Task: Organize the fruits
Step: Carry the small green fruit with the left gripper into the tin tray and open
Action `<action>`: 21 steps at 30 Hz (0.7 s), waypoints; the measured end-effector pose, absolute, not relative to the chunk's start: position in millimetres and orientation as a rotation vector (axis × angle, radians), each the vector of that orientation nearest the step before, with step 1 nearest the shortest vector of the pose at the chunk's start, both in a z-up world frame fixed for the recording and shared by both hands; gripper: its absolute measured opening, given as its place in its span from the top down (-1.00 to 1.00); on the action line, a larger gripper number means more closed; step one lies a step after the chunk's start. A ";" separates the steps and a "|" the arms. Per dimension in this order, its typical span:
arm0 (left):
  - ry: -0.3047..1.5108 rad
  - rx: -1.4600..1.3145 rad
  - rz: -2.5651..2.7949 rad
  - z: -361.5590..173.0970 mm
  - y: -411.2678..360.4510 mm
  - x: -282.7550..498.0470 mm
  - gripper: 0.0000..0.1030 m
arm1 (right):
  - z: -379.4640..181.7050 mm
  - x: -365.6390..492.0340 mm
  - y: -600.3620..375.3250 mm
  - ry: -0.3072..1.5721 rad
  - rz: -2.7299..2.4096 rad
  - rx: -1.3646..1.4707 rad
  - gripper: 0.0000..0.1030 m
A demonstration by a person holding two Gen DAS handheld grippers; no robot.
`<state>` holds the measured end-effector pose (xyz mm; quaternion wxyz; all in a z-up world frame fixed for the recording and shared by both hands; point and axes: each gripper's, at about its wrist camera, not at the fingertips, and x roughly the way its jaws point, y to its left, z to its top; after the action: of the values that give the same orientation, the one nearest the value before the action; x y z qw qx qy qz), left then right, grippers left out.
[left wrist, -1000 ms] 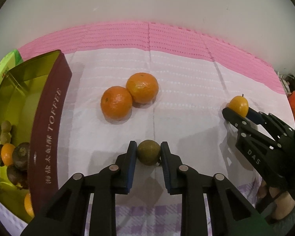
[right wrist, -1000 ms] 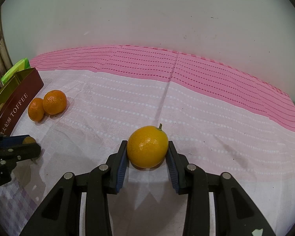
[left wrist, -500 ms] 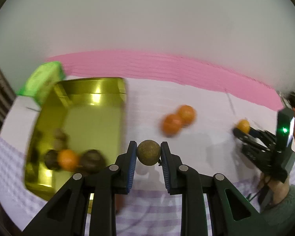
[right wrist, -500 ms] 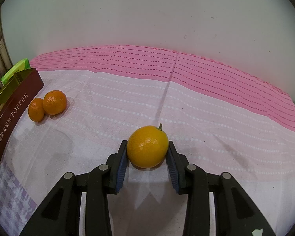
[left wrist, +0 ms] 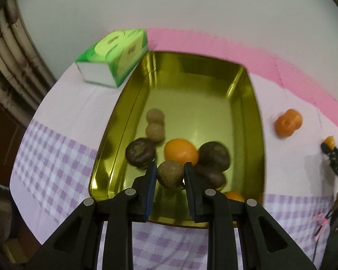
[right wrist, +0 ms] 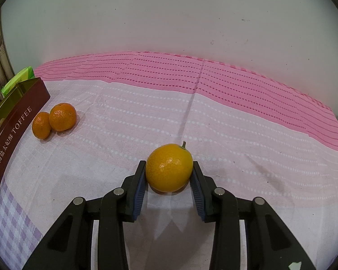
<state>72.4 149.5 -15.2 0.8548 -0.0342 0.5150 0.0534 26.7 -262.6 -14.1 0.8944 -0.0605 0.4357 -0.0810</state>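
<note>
My left gripper is shut on a small brown round fruit and holds it above the near end of the gold toffee tin. In the tin lie two tan round fruits, dark brown fruits and an orange kumquat. My right gripper is shut on a yellow-orange kumquat low over the cloth. It also shows at the far right of the left wrist view. Two tangerines lie on the cloth beside the tin.
A green tissue box stands behind the tin at the back left. A white wall closes the back of the table. The cloth is pink at the back and purple-checked at the front. Rattan furniture stands at the left.
My left gripper has lifted the brown fruit off the cloth and swung left over the tin, looking down into it. My right gripper has held still with its kumquat.
</note>
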 end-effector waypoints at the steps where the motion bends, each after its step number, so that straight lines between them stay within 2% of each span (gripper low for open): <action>1: 1.093 -0.071 0.111 -20.4 149.6 72.9 0.51 | -14.0 26.8 -262.7 0.903 -0.168 -0.125 0.30; 21: 1.132 -0.059 0.156 -42.2 161.9 86.6 0.51 | -13.9 26.8 -262.5 0.904 -0.168 -0.126 0.30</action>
<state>86.6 161.9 -42.2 0.8408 -0.0279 0.5355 0.0739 26.8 -262.5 -13.9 0.8943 -0.0609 0.4357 -0.0812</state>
